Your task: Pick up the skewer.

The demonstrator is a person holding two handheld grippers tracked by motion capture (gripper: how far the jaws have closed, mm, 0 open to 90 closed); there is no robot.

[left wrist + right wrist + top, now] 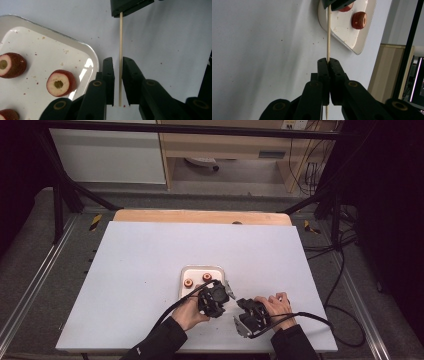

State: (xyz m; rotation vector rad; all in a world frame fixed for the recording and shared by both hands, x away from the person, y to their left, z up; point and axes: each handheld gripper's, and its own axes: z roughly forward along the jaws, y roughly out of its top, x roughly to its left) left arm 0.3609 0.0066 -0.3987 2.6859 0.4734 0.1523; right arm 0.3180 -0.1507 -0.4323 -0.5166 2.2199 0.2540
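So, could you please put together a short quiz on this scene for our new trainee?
1. True or false: the right gripper is shut on the wooden skewer.
2. Where do the cored red fruit pieces lie? A) on the white tray; B) on the bare table; C) in a bowl.
3. In the left gripper view, do both jaws of the left gripper press on the skewer?

Key:
1. True.
2. A.
3. No. The skewer passes between the jaws, but a gap shows beside it, so that gripper is open.
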